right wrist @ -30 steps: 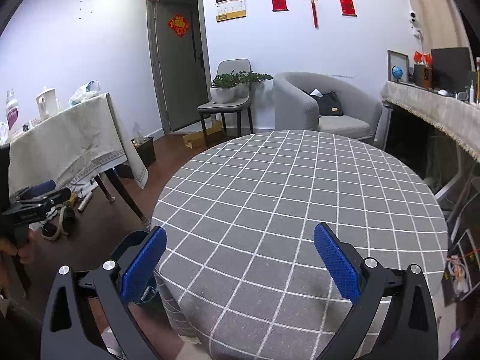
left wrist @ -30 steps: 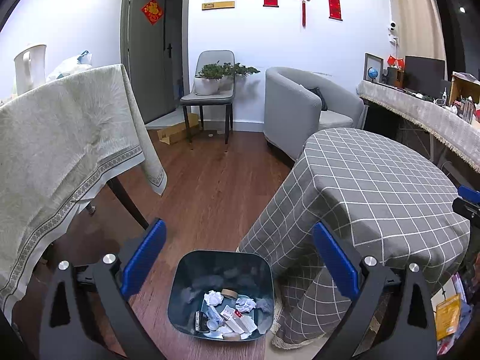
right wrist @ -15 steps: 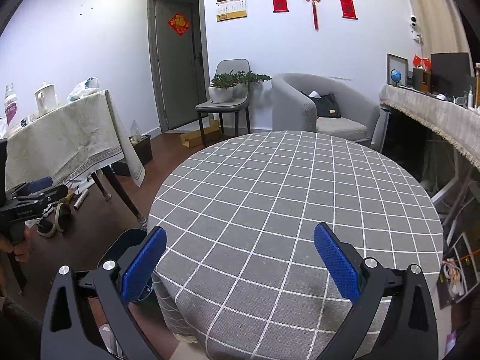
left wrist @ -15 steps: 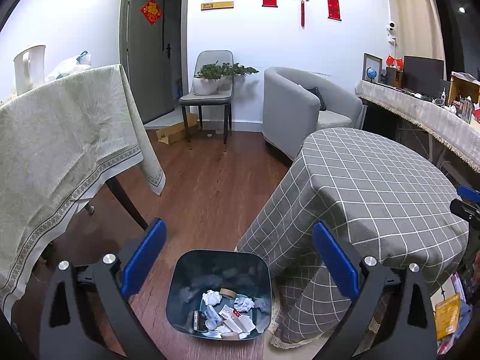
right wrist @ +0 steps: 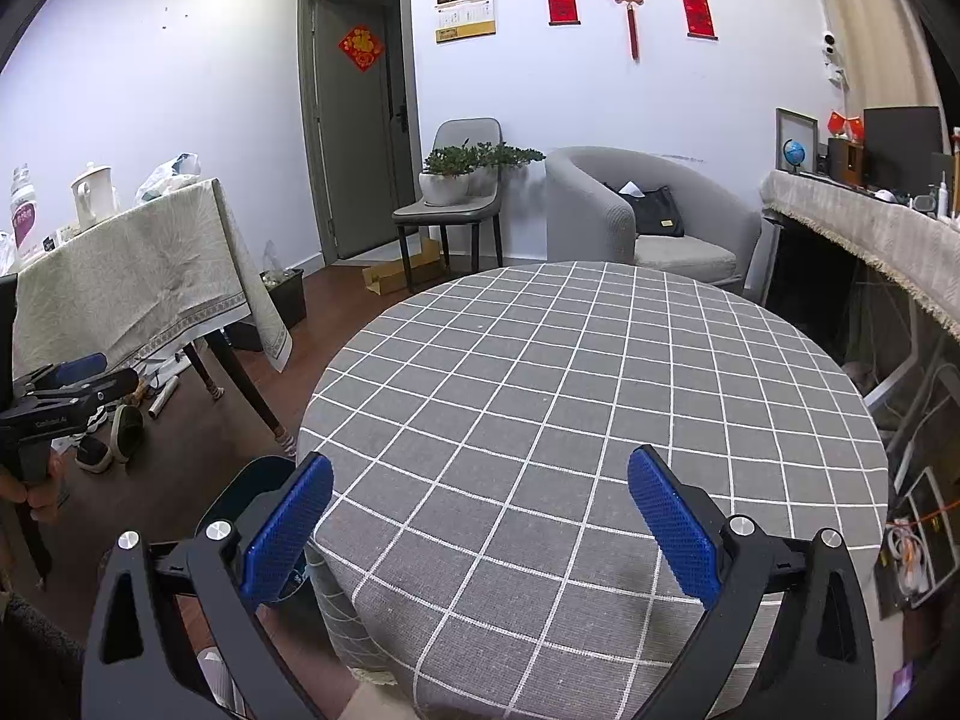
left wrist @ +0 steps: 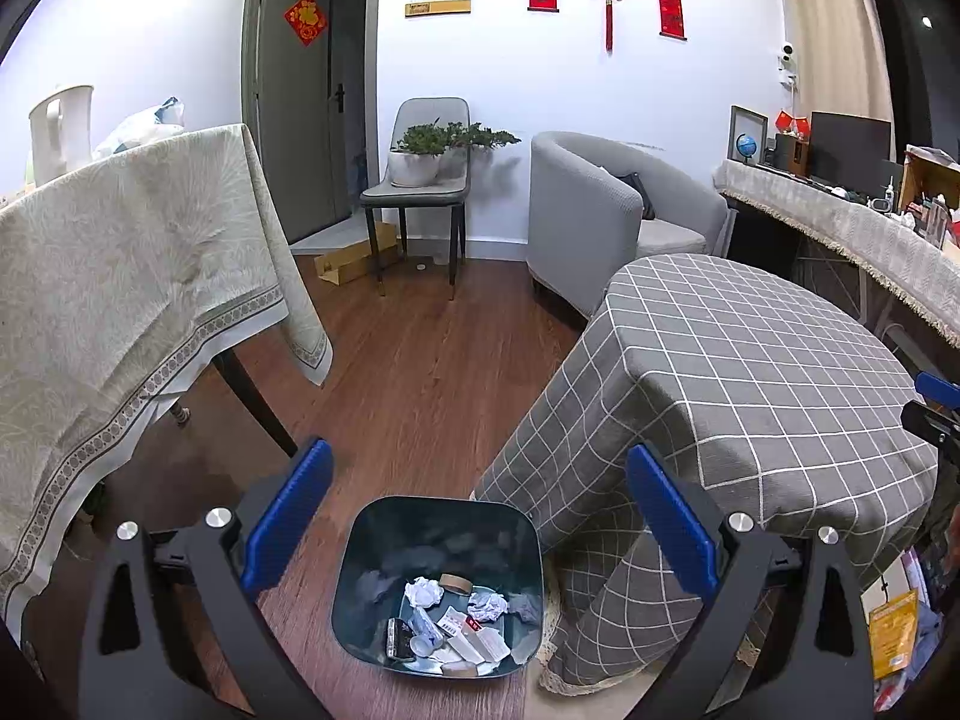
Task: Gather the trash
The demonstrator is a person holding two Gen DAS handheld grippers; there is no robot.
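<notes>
A dark bin (left wrist: 366,546) stands on the wooden floor beside the round table with the grey checked cloth (left wrist: 750,360). Inside lie crumpled paper balls (left wrist: 423,591), wrappers and small packets. My left gripper (left wrist: 480,516) hangs open and empty above the bin. My right gripper (right wrist: 480,528) is open and empty over the near edge of the checked table (right wrist: 600,372), whose top is bare. The bin's rim (right wrist: 240,489) shows at the table's left foot. The left gripper (right wrist: 66,396) also shows at the far left of the right wrist view.
A table with a beige cloth (left wrist: 120,276) stands left, with a kettle (left wrist: 57,132) on it. A chair with a potted plant (left wrist: 426,156), a grey armchair (left wrist: 600,210) and a cluttered sideboard (left wrist: 852,222) line the back. Shoes (right wrist: 114,432) lie under the beige table.
Both views have shifted slightly; the left gripper drifted a little above the bin. Both grippers stay open and empty.
</notes>
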